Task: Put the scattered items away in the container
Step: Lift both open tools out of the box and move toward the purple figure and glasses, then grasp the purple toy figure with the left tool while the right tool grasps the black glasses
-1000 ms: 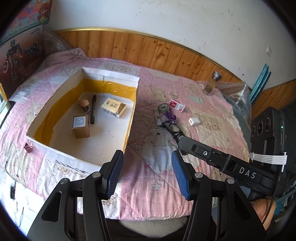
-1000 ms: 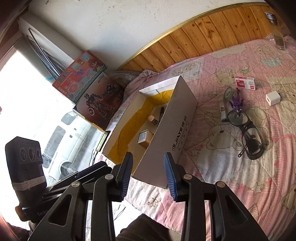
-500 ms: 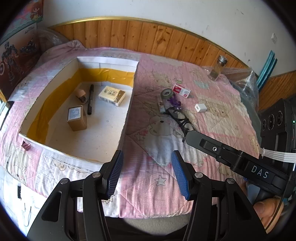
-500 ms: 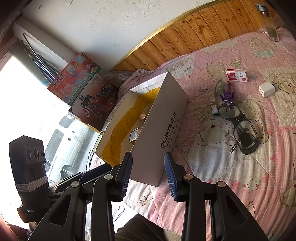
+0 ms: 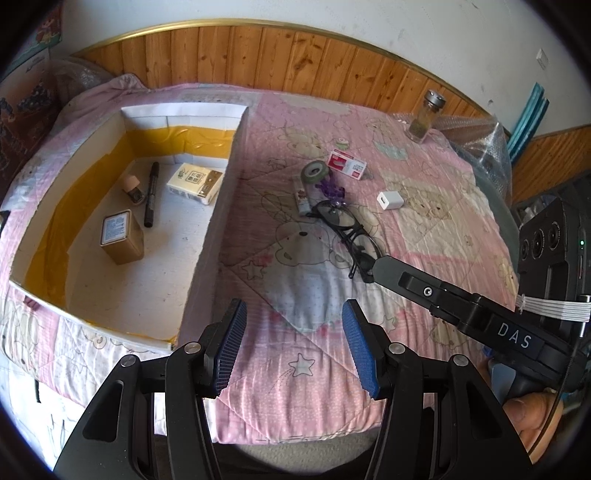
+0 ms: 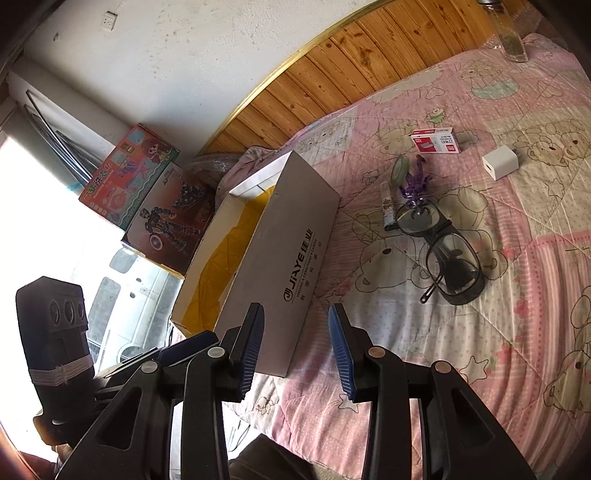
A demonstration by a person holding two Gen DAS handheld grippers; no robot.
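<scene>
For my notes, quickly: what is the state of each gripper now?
Left gripper: open, holding nothing.
Right gripper: open, holding nothing.

Both wrist views overlook the same bed (image 5: pixel 303 354).

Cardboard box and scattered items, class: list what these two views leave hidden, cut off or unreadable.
- Cardboard box contents: right wrist view, hidden by its near wall.
- Glass jar lid: right wrist view, cut off by the top edge.
- Small tube: left wrist view, partly under the tape roll; print too small to read.
- Brown tin label: left wrist view, too small to read.
</scene>
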